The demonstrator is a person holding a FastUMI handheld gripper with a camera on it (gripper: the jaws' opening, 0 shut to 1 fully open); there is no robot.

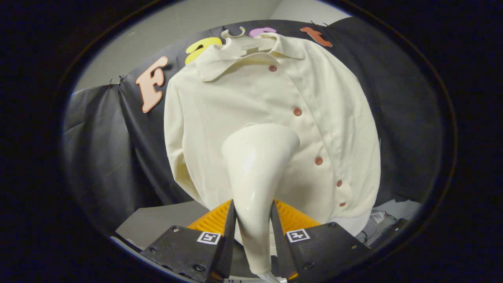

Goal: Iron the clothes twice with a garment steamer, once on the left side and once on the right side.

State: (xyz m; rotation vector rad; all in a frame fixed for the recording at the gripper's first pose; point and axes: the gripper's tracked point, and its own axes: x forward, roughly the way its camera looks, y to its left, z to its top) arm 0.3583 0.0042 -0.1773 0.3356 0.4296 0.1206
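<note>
You are holding the gripper [252,220] low in the centre of the frame, and its two fingers [228,232] are pinching the garment steamer [257,165] by its narrow handle, one finger pressing on each side. The steamer is rising from between the fingers toward the middle of the frame, its neck widening into a flared head that is tilting slightly to the upper right. The head is sitting in front of the lower chest of the shirt [243,102]; whether it is touching the cloth, you cannot tell from here. The shirt is a pale cream, long-sleeved and collared, and it is filling the centre of the frame from the top down to just above the fingers. It is hanging on a pale hanger [245,39] at the top centre, with the hook showing above the collar. A row of reddish-brown buttons [297,111] is running down the placket, curving from the collar toward the lower right. The steamer head is lying to the left of that button row in the picture. One sleeve is hanging down along the left edge of the shirt. Behind it the black cloth wall [397,118] is spreading to both sides, and a pale wall [173,23] is showing above it at the upper left. A pale surface [157,224] is lying at the lower left, beside the fingers.
</note>
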